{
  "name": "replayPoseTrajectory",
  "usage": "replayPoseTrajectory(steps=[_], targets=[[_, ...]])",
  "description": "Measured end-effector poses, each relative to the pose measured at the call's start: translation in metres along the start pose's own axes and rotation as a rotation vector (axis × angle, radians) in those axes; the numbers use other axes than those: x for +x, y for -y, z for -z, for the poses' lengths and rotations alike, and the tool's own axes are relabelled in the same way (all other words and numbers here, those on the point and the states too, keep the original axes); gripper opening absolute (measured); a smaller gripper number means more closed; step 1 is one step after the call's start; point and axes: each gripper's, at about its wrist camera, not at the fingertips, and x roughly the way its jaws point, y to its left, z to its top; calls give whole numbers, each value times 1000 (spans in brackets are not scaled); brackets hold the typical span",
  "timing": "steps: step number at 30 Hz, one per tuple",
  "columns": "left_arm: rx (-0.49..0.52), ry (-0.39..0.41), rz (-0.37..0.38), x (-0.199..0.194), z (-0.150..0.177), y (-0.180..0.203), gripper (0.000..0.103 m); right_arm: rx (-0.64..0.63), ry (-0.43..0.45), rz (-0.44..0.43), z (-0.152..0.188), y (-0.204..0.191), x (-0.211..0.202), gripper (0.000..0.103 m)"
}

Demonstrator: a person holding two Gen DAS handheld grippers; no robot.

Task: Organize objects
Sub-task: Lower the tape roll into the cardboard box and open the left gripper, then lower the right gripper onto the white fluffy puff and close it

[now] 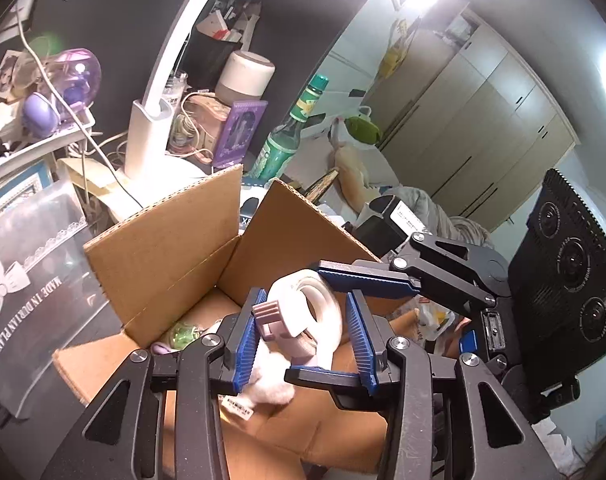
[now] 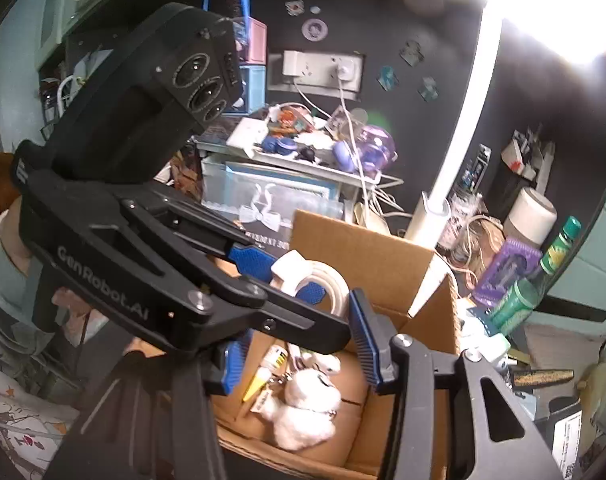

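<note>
White tape dispenser (image 1: 303, 316) seemingly between both claws

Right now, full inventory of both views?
tape dispenser: 1, white roll on pink holder, between both grippers, above the box
cardboard box: 1, brown, flaps open, below the grippers
plush toy: 1, white, inside the box
tube: 1, white and yellow, inside the box
bottle: 1, green, behind the box
desk lamp: 1, white, behind the box
left gripper: black, blue pads, around the tape dispenser; grip unclear
right gripper: black, blue pads, around the tape dispenser; grip unclear
</note>
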Motion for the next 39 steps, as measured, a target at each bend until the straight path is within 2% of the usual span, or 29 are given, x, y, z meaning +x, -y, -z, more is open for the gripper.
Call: replayPoseTrajectory(steps=[1,3,4,5,6,8,19,26,31,39], targets=[[7,0,-23,3,-1,1,42,4,-3,2,1,2,0,44],[26,8,-74,5,-2,5,62,13,-11,8,2,6,1,43],[32,19,-95,5,-2,6,78,18,-13,8,3,7,1,43],[40,34,-106,2,-1,8,83,19,-21,8,4,8,3,45],[48,41,-108,0,-1,9,84,19,-26,12,5,8,3,52],[53,50,-111,-4,-1,12,92,16,-22,18,6,8,3,61],[94,126,-166,-38,10,17,94,-8,17,-2,2,-8,-8,62],[99,240,-226,-106,39,10,94,-58,109,-127,-7,-52,-24,62],[71,334,-316,-162,75,-3,96,-117,149,-230,-16,-97,-25,62],[-14,409,-428,-217,141,-38,97,-197,118,-402,-21,-171,4,62]])
